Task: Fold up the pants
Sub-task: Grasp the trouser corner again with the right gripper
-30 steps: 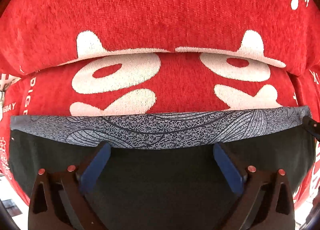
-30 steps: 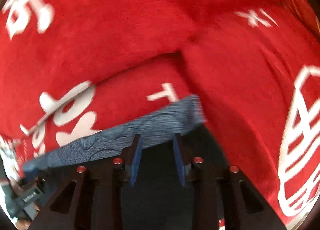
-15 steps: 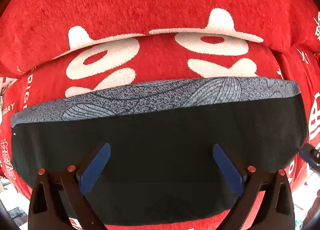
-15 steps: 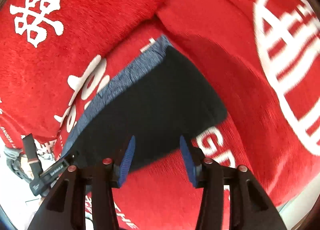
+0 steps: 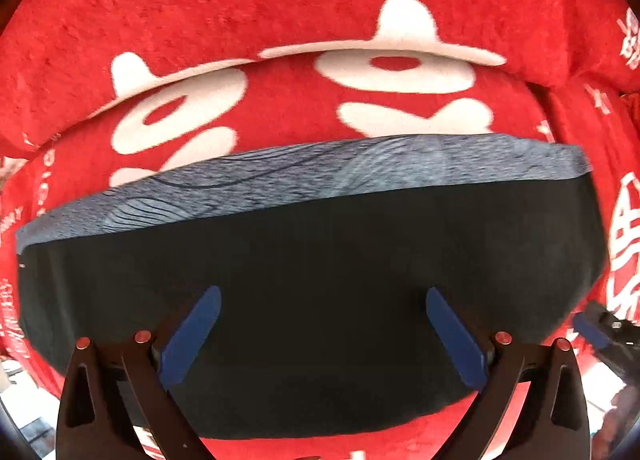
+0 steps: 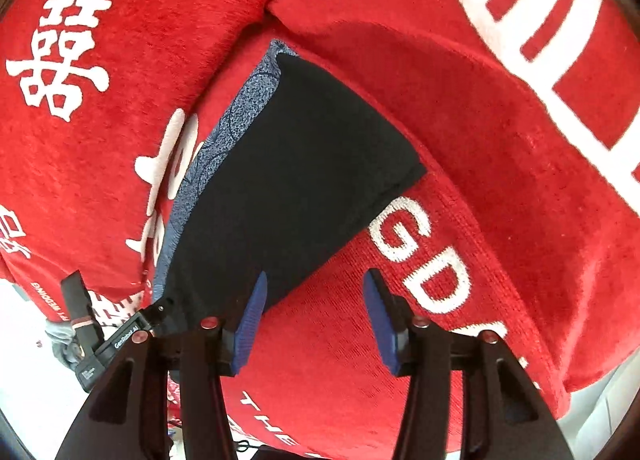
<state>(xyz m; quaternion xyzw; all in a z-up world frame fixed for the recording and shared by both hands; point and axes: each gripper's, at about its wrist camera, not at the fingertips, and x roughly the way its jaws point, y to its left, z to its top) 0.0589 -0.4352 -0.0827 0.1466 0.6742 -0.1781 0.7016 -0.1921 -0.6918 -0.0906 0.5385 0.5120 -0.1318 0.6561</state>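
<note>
Pants (image 5: 320, 292), black with a grey patterned waistband (image 5: 304, 176), are laid folded flat on a red plush cover (image 5: 280, 0) printed with white characters. In the left wrist view, the folded garment is spread across the middle of the picture, the waistband running from 9 o'clock to 2 o'clock along its far edge. The left claw (image 5: 322, 334) is held above the black cloth with its blue pads (image 5: 192, 336) wide apart, and nothing is gripped between them. At 4 o'clock, part of the other tool is seen beside the garment's edge. In the right wrist view, the pants (image 6: 288, 180) are seen stretching from 8 o'clock toward 12 o'clock. The right claw (image 6: 314, 320) has just been opening; its pads are parted over the red cover, the left pad (image 6: 252, 324) at the garment's near corner, with no cloth clamped.
</note>
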